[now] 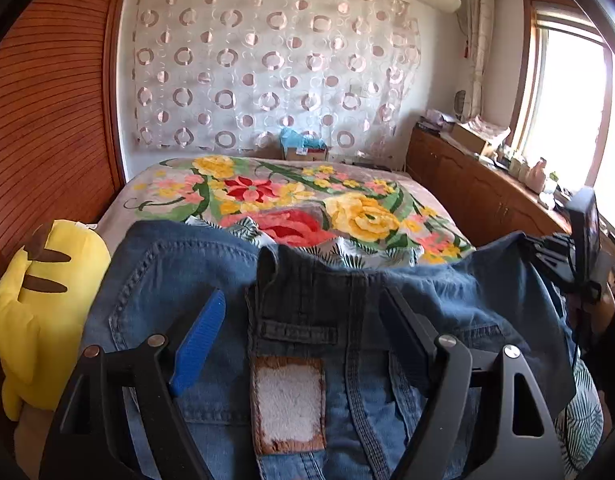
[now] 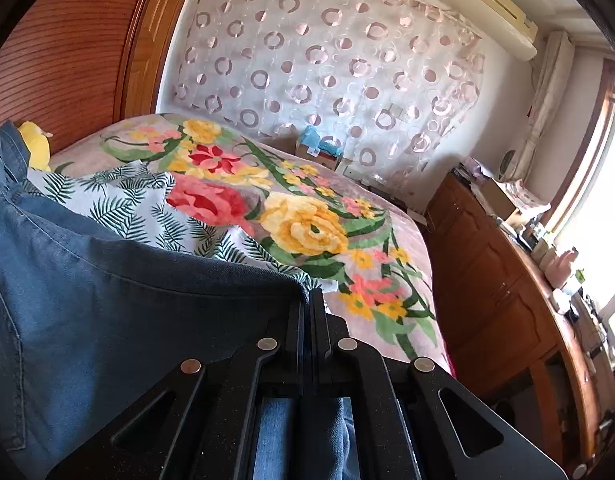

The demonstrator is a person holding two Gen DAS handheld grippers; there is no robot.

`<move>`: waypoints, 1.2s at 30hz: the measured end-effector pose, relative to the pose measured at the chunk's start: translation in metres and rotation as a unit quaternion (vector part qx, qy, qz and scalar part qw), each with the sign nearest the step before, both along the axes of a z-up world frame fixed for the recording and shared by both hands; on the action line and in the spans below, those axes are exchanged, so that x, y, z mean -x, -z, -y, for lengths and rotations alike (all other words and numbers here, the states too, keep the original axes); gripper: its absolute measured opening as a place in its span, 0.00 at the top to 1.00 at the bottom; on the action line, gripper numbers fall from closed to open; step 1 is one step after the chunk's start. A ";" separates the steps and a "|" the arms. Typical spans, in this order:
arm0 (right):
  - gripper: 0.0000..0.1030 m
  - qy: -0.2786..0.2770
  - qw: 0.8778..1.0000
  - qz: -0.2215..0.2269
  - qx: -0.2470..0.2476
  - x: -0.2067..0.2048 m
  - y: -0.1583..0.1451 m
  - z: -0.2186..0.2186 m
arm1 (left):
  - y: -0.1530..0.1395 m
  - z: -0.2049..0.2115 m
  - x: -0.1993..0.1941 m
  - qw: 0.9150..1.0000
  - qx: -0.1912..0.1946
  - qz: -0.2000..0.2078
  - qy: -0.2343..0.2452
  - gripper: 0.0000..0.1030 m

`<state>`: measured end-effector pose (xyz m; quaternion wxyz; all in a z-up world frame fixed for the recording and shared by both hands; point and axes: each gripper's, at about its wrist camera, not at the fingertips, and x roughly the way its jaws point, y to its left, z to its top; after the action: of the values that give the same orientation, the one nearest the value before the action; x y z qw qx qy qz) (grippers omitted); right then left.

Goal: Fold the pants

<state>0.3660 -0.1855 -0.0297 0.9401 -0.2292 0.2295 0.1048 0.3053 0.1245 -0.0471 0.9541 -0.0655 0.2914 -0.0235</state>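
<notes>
Left wrist view, left tongs (image 1: 303, 320): wide open, the two fingers stand apart in the lower half of the frame, one with a blue pad (image 1: 197, 344) at lower left; nothing is pinched between them.
Left wrist view, pants (image 1: 307, 320): blue denim, spread across the lower half of the frame. The waistband with its pale patch label (image 1: 288, 404) lies directly under and between the open fingers. The cloth appears to touch neither pad.
Left wrist view, long axis: the waistband runs from left to right across the frame, across the line of the fingers.
Left wrist view, right tongs (image 1: 585, 232): seen at the right edge, at the far right corner of the denim, which rises toward them.
Left wrist view, surroundings: a yellow plush toy (image 1: 39, 312) at the left, the bed (image 1: 267, 184) with its flowered blanket behind the pants.
Right wrist view, right tongs (image 2: 312, 300): fully closed in the lower centre, pinching an edge of the denim.
Right wrist view, pants (image 2: 87, 300): they hang away from the grip to the left and lower left, over a leaf-print cloth (image 2: 127, 204) on the bed (image 2: 407, 288).
Judgement, nearer hand: the right hand already holds one corner; the left hand is the one nearest to the free waistband, which lies just ahead between its fingers, so I think the next move depends on closing there.
</notes>
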 end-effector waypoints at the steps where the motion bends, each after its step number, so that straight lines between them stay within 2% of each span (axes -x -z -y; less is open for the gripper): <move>1: 0.98 0.001 1.000 -0.011 -0.016 0.000 0.000 0.004 | 0.002 0.003 0.002 1.000 -0.002 -0.006 0.005 0.22; 3: 0.98 -0.014 0.997 -0.050 -0.056 -0.003 -0.002 0.011 | 0.007 0.010 0.005 1.000 -0.003 -0.016 0.020 0.22; 5: 0.98 -0.009 0.996 -0.052 -0.066 -0.001 -0.006 0.015 | 0.010 0.017 0.010 0.999 -0.002 -0.020 0.025 0.22; 6: 0.95 -0.005 0.997 -0.049 -0.066 0.001 -0.009 0.017 | 0.012 0.020 0.012 0.999 -0.001 -0.022 0.028 0.22; 10: 0.71 0.008 0.994 -0.066 -0.082 0.008 -0.014 0.032 | 0.016 0.036 0.018 0.999 -0.002 -0.025 0.038 0.22; 15: 0.61 0.011 0.993 -0.068 -0.091 0.034 -0.022 0.048 | 0.029 0.050 0.023 0.998 -0.006 -0.039 0.049 0.22; 18: 0.60 0.008 0.991 -0.080 -0.108 0.056 -0.019 0.057 | 0.038 0.057 0.023 0.997 -0.015 -0.049 0.053 0.22; 24: 0.59 0.015 0.990 -0.108 -0.088 0.079 -0.005 0.074 | 0.053 0.067 0.018 0.995 -0.040 -0.073 0.055 0.22; 27: 0.59 0.039 0.989 -0.117 -0.077 0.076 0.001 0.084 | 0.056 0.067 0.018 0.995 -0.042 -0.074 0.054 0.22; 32: 0.60 0.040 0.984 -0.149 -0.088 0.063 0.006 0.096 | 0.062 0.069 0.017 0.994 -0.052 -0.074 0.054 0.22; 33: 0.70 0.035 0.983 -0.155 -0.090 0.060 0.006 0.097 | 0.063 0.068 0.017 0.994 -0.055 -0.073 0.055 0.22; 34: 0.88 0.027 0.982 -0.165 -0.092 0.056 0.004 0.096 | 0.064 0.069 0.017 0.994 -0.057 -0.075 0.054 0.22; 36: 0.96 0.025 0.983 -0.163 -0.080 0.053 0.000 0.092 | 0.064 0.068 0.017 0.994 -0.055 -0.074 0.055 0.22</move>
<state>0.3135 -0.2779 -0.0295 0.9079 -0.1275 0.3757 0.1355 0.2880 0.0564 -0.1109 0.9293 0.0015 0.3650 -0.0556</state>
